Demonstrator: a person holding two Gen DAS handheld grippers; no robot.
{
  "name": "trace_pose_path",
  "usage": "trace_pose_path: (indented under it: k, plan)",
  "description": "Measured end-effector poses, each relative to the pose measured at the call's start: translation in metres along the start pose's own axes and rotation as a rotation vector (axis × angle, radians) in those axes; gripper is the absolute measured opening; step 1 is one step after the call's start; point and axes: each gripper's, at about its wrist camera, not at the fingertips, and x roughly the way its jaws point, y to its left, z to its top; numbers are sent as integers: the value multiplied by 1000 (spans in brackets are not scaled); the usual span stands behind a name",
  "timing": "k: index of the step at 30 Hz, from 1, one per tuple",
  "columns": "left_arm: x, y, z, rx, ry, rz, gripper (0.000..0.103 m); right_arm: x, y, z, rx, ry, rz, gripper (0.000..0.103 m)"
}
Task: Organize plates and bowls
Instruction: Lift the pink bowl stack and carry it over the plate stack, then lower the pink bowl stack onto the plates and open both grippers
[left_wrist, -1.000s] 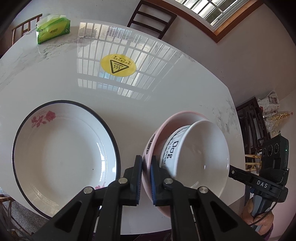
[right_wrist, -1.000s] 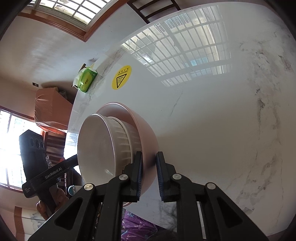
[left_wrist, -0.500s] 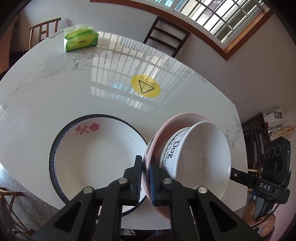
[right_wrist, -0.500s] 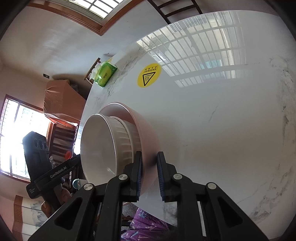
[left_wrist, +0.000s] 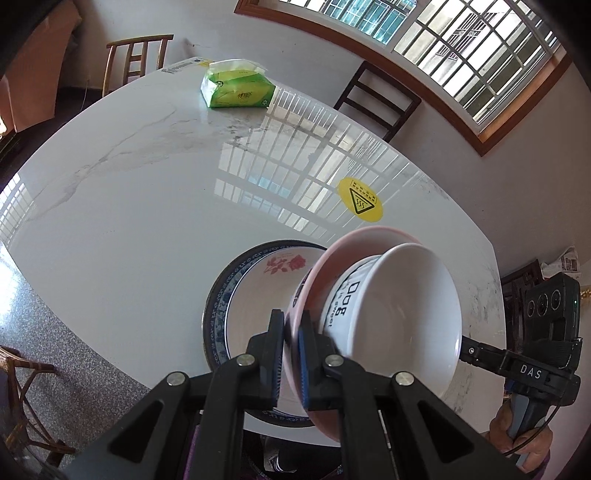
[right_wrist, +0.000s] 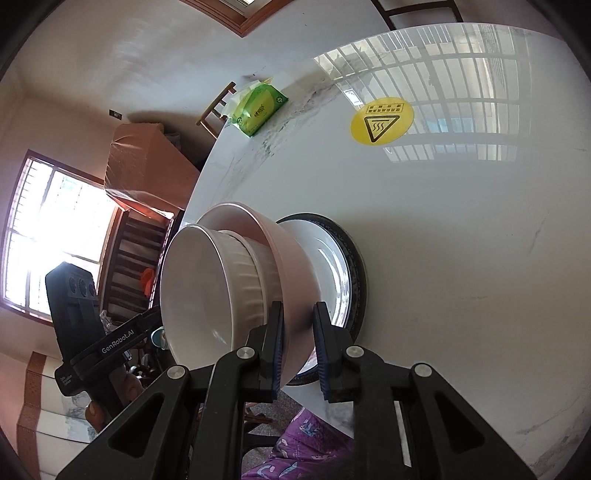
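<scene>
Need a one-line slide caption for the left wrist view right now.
Left hand-held gripper clamps the pink bowl, white bowl nested inside, above the flowered plate on the table.

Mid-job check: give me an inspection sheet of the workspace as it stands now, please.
Surface: glossy white marble table, yellow warning sticker.
Job's things: white bowl nested in pink bowl, held over the blue-rimmed plate.
Clutter: green tissue pack.
Grippers: left gripper and right gripper, jaws clamped on the pink bowl's rim.
Cables: thin wire near the right handle.
Surroundings: chairs, barred windows.
</scene>
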Motion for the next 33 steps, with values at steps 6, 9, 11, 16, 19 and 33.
trace_pose_path:
  k: [6,9,11,16,19,33]
  plan:
    - [4,15,0,-14,0,6,5,16,11,0,-12,15,-1,18]
    - [9,21,-1,-16,5,9,5,24,11,-1,-12,20,-8,18]
    - [12,24,-2,-20,13,11,5,29,9,-1,-4,26,-8,18]
    - [17,29,-3,-22,14,9,4,34,5,-6,12,36,-6,18]
    - [16,31,-4,-19,4,12,5,35,6,-6,15,34,2,18]
    - [10,23,-15,73,-120,56,5,36,2,-7,4,1,23,18]
